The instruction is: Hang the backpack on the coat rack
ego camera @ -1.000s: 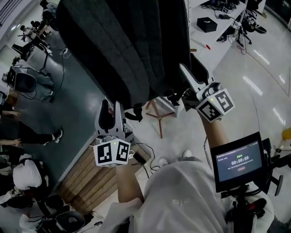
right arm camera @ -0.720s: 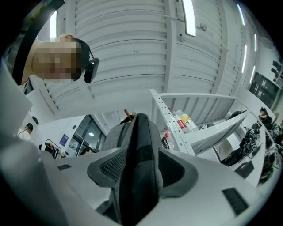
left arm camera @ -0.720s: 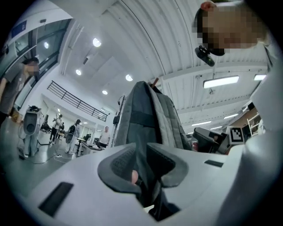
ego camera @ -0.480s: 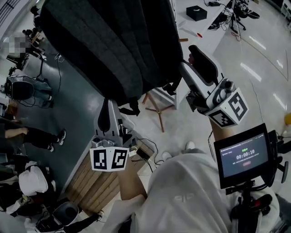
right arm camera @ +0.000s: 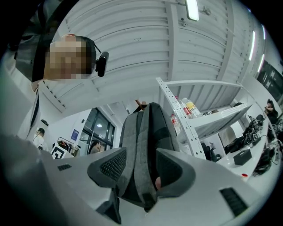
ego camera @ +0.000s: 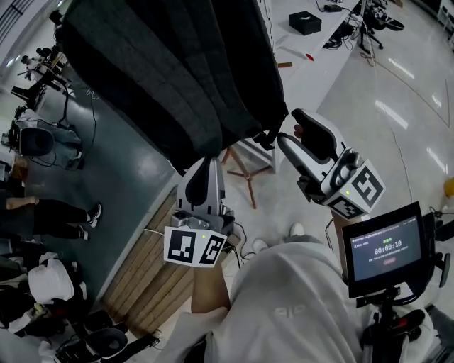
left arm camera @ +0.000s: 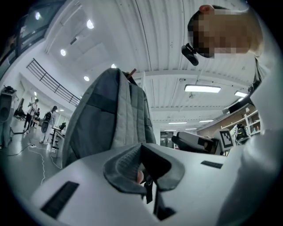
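A dark grey backpack (ego camera: 177, 71) hangs from the wooden coat rack (ego camera: 245, 170), whose top peg shows above the bag (left arm camera: 131, 73). My left gripper (ego camera: 208, 162) sits under the bag's lower edge with its jaws shut. In the left gripper view the pads (left arm camera: 124, 165) meet, and the backpack (left arm camera: 110, 114) stands beyond them; a thin dark strip shows at the seam. My right gripper (ego camera: 289, 126) is at the bag's lower right corner with its jaws apart. In the right gripper view the backpack (right arm camera: 146, 145) and its grey straps hang between the open pads (right arm camera: 112, 165), untouched.
A white shelving unit (right arm camera: 185, 114) stands right of the rack. A white table (ego camera: 333, 64) carries a black box (ego camera: 305, 21) at the back. A wooden strip (ego camera: 142, 276) lies on the floor, a screen (ego camera: 386, 248) stands at right, and people and chairs (ego camera: 35, 135) are at left.
The left gripper's jaws have closed, and it has moved right, up to the bag's bottom edge. The right gripper has drawn back a little from the bag's side, still open.
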